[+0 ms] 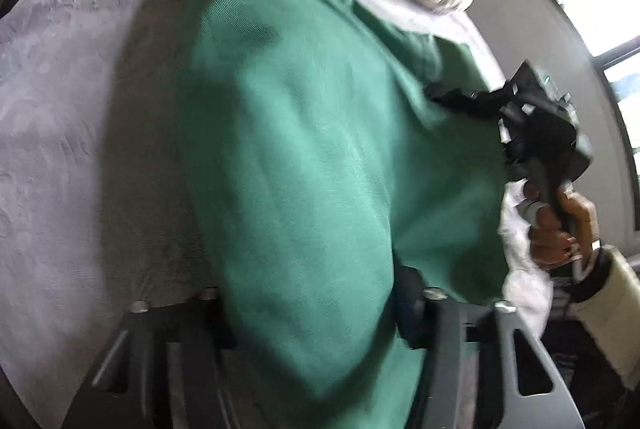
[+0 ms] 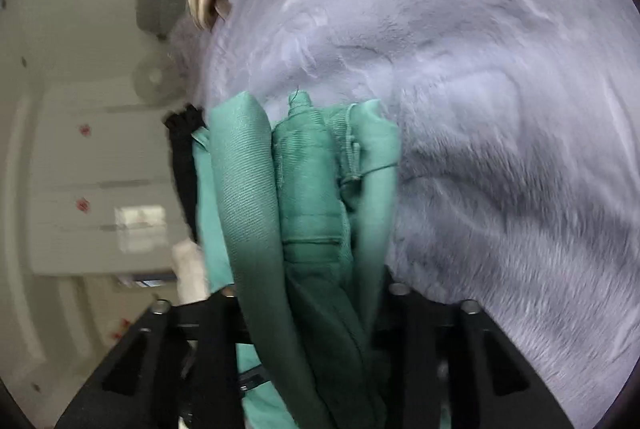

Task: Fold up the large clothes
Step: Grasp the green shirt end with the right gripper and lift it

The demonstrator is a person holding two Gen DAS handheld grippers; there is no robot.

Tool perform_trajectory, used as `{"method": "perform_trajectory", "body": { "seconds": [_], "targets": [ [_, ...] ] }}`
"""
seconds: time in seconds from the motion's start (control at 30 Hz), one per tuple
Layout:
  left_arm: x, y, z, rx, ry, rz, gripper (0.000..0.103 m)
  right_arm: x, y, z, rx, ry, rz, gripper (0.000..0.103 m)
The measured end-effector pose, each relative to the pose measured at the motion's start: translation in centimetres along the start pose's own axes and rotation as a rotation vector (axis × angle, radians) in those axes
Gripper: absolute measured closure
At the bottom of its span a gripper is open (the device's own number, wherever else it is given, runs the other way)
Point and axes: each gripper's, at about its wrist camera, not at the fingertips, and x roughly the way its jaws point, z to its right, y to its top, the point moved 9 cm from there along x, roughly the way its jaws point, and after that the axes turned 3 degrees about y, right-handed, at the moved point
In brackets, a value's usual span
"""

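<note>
Green garment (image 1: 304, 157) stretched lengthwise toward frame top over grey bed (image 1: 60, 101); left gripper (image 1: 316, 313) clamped on near hem, right gripper (image 2: 316, 309) clamped on bunched folds.

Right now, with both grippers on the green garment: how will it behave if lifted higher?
Likely floppy: the green garment sags in a broad drape between the left gripper and right gripper. Probably grips well, not slippery: bunched folds look knit. Free end may drag on the plush bedspread.
</note>
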Motion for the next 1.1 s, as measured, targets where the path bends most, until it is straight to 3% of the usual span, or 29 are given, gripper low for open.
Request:
{"method": "perform_trajectory", "body": {
  "seconds": [0.17,0.4,0.67,0.77,0.9,1.03,1.1],
  "targets": [
    [-3.8,-0.4,-0.3,-0.004,-0.105,0.018,0.057,-1.2,-1.8,-3.3,0.013,0.147,0.074,0.075],
    [-9.9,-3.1,-1.6,0.065,-0.133,-0.004,0.057,-0.6,-6.6,-8.9,-0.021,0.169,0.099,0.075],
    [-15.3,-8.0,-7.4,0.101,-0.066,-0.069,0.057,4.3,-14.0,-10.9,0.048,0.209,0.067,0.075],
    [-16.2,-12.4,-11.5,0.049,-0.035,-0.105,0.056,7.0,-16.7,-10.1,0.075,0.211,0.044,0.075],
    [-13.2,-15.1,-15.0,-0.061,0.009,-0.159,0.049,10.8,-18.5,-7.9,0.104,0.133,0.013,0.072],
    [-14.2,-16.2,-16.4,-0.098,-0.022,-0.158,0.048,11.9,-17.7,-7.5,0.080,-0.008,-0.008,0.065],
    [-15.2,-16.2,-16.3,-0.066,-0.013,-0.163,0.048,11.1,-17.5,-8.0,0.003,-0.136,-0.013,0.036]
  ]
}}
